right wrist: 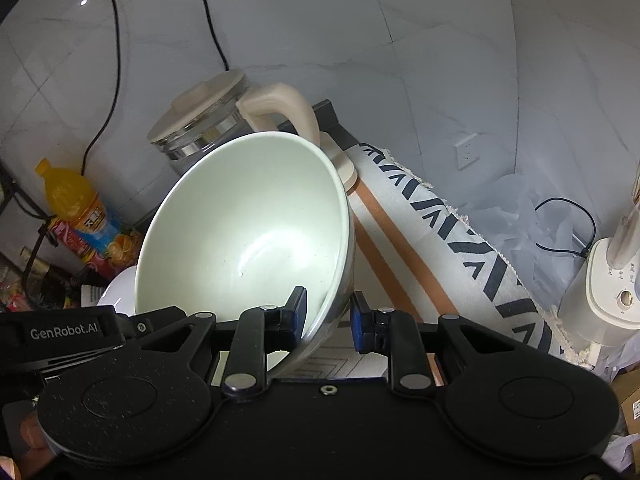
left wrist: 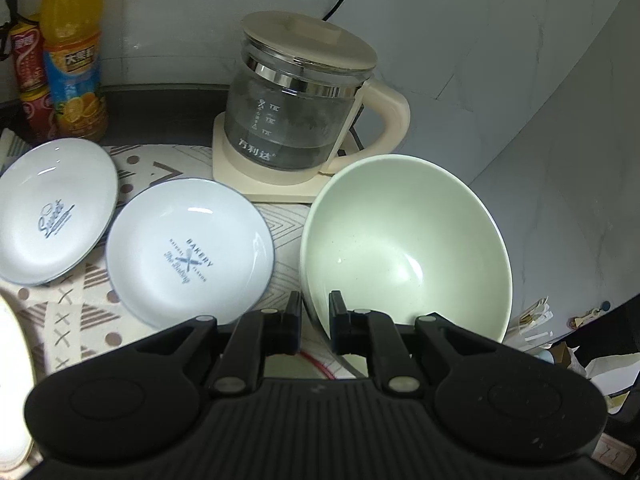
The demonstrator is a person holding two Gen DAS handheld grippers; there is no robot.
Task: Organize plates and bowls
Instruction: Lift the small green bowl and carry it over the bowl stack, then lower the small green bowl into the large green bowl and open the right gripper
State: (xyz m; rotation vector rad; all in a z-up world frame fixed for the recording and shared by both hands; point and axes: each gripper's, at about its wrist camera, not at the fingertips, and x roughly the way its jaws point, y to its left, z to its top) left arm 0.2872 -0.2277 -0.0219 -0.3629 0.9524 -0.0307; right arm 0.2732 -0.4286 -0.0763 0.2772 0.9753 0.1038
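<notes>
Two sets of fingers on one pale green bowl point(left wrist: 404, 240): left gripper point(left wrist: 315, 312) pinched nearly shut on the near rim, right gripper point(right wrist: 328, 314) clamped narrowly across the wall, inside and out. Held tilted, clear of the cloth-covered surface point(left wrist: 92, 304) (kettle point(left wrist: 296, 116) just behind). Two white plates point(left wrist: 188, 250) lying flat, left of the left fingers, nearer that hand; likely stacking spot.

Two plates point(left wrist: 56, 210) point(left wrist: 188, 250) side by side left of bowl point(left wrist: 404, 248); kettle point(left wrist: 304, 108) behind; bottle point(left wrist: 74, 52) far left.
</notes>
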